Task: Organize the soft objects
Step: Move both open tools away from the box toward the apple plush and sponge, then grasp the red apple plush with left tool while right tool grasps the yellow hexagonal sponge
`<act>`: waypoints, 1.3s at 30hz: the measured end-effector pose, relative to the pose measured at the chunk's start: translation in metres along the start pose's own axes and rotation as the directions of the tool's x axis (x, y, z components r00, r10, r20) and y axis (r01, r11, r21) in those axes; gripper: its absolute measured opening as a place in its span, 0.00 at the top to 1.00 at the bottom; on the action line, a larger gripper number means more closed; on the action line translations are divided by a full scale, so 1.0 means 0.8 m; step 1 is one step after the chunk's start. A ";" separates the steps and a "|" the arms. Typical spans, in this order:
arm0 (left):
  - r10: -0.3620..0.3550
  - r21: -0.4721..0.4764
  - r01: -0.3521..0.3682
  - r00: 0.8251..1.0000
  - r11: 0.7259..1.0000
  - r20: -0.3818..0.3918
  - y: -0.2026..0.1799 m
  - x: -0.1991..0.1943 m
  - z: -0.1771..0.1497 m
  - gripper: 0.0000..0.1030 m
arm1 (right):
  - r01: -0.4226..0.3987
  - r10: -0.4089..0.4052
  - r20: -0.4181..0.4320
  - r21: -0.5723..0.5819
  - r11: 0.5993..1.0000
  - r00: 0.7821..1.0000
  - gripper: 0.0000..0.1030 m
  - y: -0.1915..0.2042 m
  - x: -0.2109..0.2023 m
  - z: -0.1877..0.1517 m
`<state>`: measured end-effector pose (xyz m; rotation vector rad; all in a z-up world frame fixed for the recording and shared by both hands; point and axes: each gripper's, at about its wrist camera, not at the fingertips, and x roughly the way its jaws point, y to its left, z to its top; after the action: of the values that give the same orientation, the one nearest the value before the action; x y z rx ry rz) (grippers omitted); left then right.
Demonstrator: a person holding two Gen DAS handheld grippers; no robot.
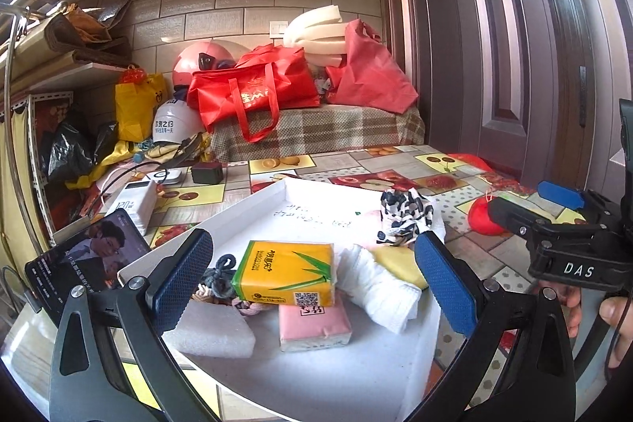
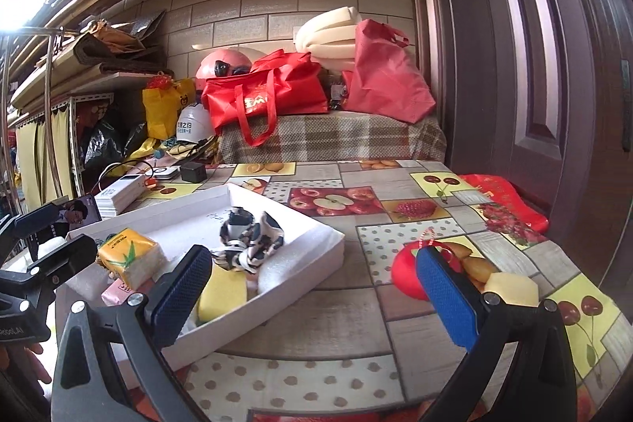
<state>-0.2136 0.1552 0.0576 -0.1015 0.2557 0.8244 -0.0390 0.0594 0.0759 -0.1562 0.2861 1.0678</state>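
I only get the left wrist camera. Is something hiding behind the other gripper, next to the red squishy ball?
Observer: Yes. The right wrist view shows a pale yellow foam block on the tablecloth just right of the red ball, outside the white tray.
Operator: Is the right gripper holding anything?
Observer: No. The right gripper has its jaws wide open, with nothing between them.
Operator: Do the block and the ball touch?
Observer: I cannot tell. The gripper's blue finger covers the space between them.
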 end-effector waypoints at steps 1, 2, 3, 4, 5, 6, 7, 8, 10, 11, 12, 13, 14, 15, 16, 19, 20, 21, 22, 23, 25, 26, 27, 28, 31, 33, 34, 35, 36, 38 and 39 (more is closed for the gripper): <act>-0.009 0.002 0.009 1.000 1.000 -0.003 -0.004 -0.001 0.000 0.00 | 0.014 -0.014 -0.005 0.022 1.000 1.000 0.00 -0.014 -0.004 -0.001; -0.018 0.004 0.018 1.000 1.000 -0.006 -0.009 -0.001 0.000 0.00 | 0.031 -0.030 -0.009 0.045 0.999 0.999 0.00 -0.029 -0.007 -0.002; -0.025 0.008 0.025 1.000 1.000 -0.009 -0.013 -0.001 0.000 0.00 | 0.053 -0.052 -0.013 0.069 0.996 0.999 0.00 -0.043 -0.011 -0.004; -0.030 0.015 0.030 0.999 0.999 -0.011 -0.018 -0.001 0.000 0.00 | 0.079 -0.077 -0.018 0.092 0.993 0.997 0.00 -0.058 -0.016 -0.006; -0.034 0.023 0.034 0.999 0.999 -0.012 -0.022 -0.002 -0.001 0.00 | 0.103 -0.101 -0.025 0.109 0.989 0.995 0.00 -0.072 -0.019 -0.007; -0.036 0.031 0.037 0.999 0.999 -0.014 -0.027 -0.002 0.000 0.00 | 0.129 -0.126 -0.031 0.120 0.984 0.992 0.00 -0.086 -0.023 -0.009; -0.039 0.040 0.040 0.999 0.998 -0.015 -0.031 -0.003 -0.001 0.00 | 0.156 -0.153 -0.037 0.127 0.979 0.988 0.00 -0.099 -0.027 -0.010; -0.042 0.048 0.043 0.999 0.998 -0.017 -0.036 -0.003 -0.001 0.00 | 0.180 -0.176 -0.039 0.132 0.975 0.984 0.00 -0.112 -0.030 -0.011; -0.052 0.060 0.053 0.998 0.997 -0.024 -0.043 -0.002 -0.001 0.00 | 0.220 -0.216 -0.039 0.131 0.967 0.976 0.00 -0.135 -0.037 -0.012; -0.057 0.065 0.059 0.998 0.996 -0.027 -0.047 -0.002 -0.001 0.00 | 0.243 -0.240 -0.037 0.123 0.962 0.970 0.00 -0.144 -0.040 -0.012; -0.062 0.069 0.064 0.998 0.996 -0.030 -0.051 -0.003 -0.001 0.00 | 0.265 -0.263 -0.035 0.110 0.958 0.964 0.00 -0.153 -0.044 -0.012; -0.067 0.071 0.069 0.997 0.995 -0.035 -0.055 -0.002 -0.002 0.00 | 0.283 -0.281 -0.034 0.094 0.955 0.959 0.00 -0.161 -0.047 -0.012; -0.072 0.071 0.075 0.997 0.995 -0.041 -0.060 -0.001 -0.002 0.00 | 0.295 -0.294 -0.036 0.079 0.952 0.955 0.00 -0.169 -0.048 -0.013; -0.079 0.071 0.082 0.996 0.994 -0.049 -0.065 0.000 -0.002 0.00 | 0.298 -0.296 -0.045 0.066 0.952 0.954 0.00 -0.177 -0.048 -0.013; -0.086 0.073 0.090 0.995 0.993 -0.059 -0.071 0.003 -0.001 0.00 | 0.289 -0.286 -0.063 0.057 0.956 0.956 0.00 -0.185 -0.047 -0.013; -0.128 0.097 0.136 0.988 0.986 -0.084 -0.099 0.010 0.000 0.00 | 0.248 -0.235 -0.151 0.069 0.966 0.960 0.00 -0.210 -0.035 -0.016; -0.145 0.109 0.155 0.985 0.982 -0.093 -0.110 0.013 0.000 0.00 | 0.233 -0.213 -0.181 0.092 0.968 0.960 0.00 -0.218 -0.031 -0.018; -0.162 0.119 0.174 0.981 0.977 -0.103 -0.121 0.016 0.000 0.00 | 0.212 -0.185 -0.202 0.122 0.970 0.962 0.00 -0.225 -0.027 -0.019; -0.186 0.128 0.200 0.976 0.971 -0.116 -0.132 0.019 0.001 0.00 | 0.198 -0.163 -0.222 0.146 0.969 0.961 0.00 -0.231 -0.024 -0.021; -0.210 0.133 0.227 0.969 0.965 -0.130 -0.143 0.023 0.001 0.00 | 0.192 -0.149 -0.242 0.163 0.968 0.959 0.00 -0.235 -0.020 -0.023; -0.234 0.154 0.259 0.959 0.954 -0.162 -0.164 0.033 0.002 0.00 | 0.187 -0.134 -0.272 0.177 0.966 0.953 0.00 -0.238 -0.015 -0.026; -0.237 0.166 0.266 0.955 0.950 -0.176 -0.173 0.038 0.002 0.00 | 0.185 -0.129 -0.283 0.179 0.966 0.950 0.00 -0.238 -0.012 -0.028; -0.241 0.173 0.275 0.952 0.946 -0.190 -0.182 0.042 0.002 0.00 | 0.179 -0.121 -0.294 0.180 0.967 0.948 0.00 -0.238 -0.010 -0.028; -0.244 0.179 0.281 0.948 0.943 -0.202 -0.189 0.047 0.003 0.00 | 0.172 -0.111 -0.304 0.180 0.968 0.946 0.00 -0.238 -0.008 -0.029; -0.252 0.185 0.296 0.941 0.937 -0.227 -0.205 0.059 0.004 0.00 | 0.141 -0.073 -0.346 0.176 0.974 0.935 0.00 -0.236 0.002 -0.033; -0.255 0.177 0.301 0.936 0.937 -0.243 -0.212 0.069 0.006 0.00 | 0.127 -0.055 -0.387 0.164 0.978 0.921 0.00 -0.234 0.012 -0.035; -0.255 0.170 0.303 0.933 0.938 -0.254 -0.214 0.074 0.006 0.00 | 0.122 -0.049 -0.408 0.156 0.980 0.912 0.00 -0.232 0.017 -0.037; -0.253 0.163 0.302 0.930 0.939 -0.267 -0.216 0.080 0.007 0.00 | 0.120 -0.047 -0.427 0.146 0.982 0.903 0.00 -0.230 0.023 -0.038; -0.250 0.154 0.300 0.927 0.941 -0.280 -0.217 0.085 0.007 0.00 | 0.114 -0.042 -0.444 0.135 0.984 0.895 0.00 -0.228 0.028 -0.039; -0.245 0.139 0.297 0.921 0.945 -0.301 -0.219 0.096 0.008 0.00 | 0.104 -0.040 -0.464 0.113 0.988 0.885 0.00 -0.223 0.038 -0.039; -0.246 0.131 0.297 0.919 0.946 -0.309 -0.219 0.100 0.008 0.00 | 0.102 -0.044 -0.469 0.100 0.990 0.882 0.00 -0.221 0.042 -0.038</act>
<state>-0.0311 0.0950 0.0409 -0.0892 0.5772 0.5032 0.1268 -0.0042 0.0342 -0.3131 0.7752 0.9236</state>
